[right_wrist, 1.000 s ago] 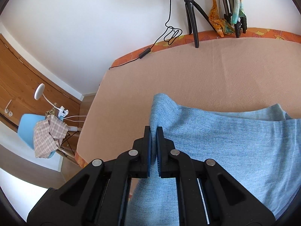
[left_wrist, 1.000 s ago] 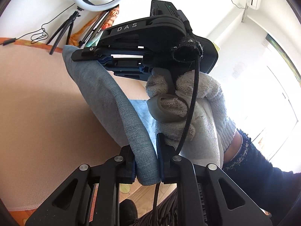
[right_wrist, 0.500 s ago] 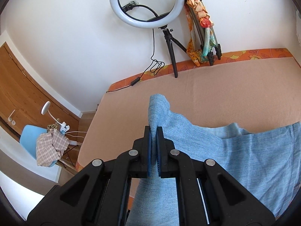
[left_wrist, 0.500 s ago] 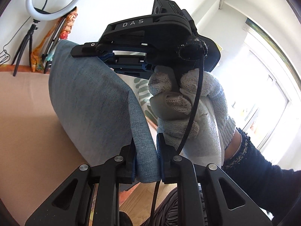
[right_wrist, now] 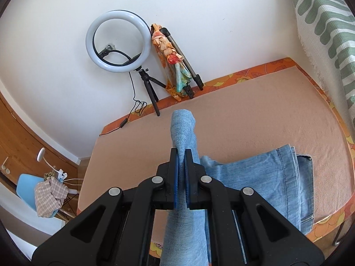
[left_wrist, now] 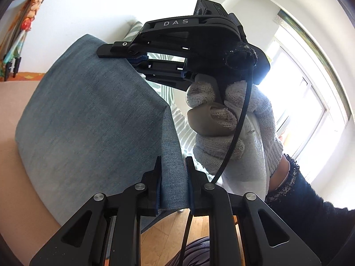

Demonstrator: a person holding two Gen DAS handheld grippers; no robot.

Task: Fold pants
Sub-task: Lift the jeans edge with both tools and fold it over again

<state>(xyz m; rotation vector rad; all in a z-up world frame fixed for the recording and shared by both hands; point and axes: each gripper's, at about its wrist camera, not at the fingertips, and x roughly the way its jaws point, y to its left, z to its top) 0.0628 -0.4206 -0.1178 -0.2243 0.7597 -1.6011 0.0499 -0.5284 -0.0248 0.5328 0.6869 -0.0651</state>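
We see 2 black two-finger grippers: left gripper (left_wrist: pixel 172 178) and right gripper (right_wrist: pixel 181 175) each pinching light-blue denim pants (right_wrist: pixel 261 177), lifted over peach-covered table (right_wrist: pixel 255 110).

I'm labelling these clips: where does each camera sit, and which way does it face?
Left wrist: on the left gripper, facing the right gripper, gloved hand and a window.
Right wrist: on the right gripper, looking down over the bed toward a ring light; only its fingers show.
Shared: the jeans, clamped by both.
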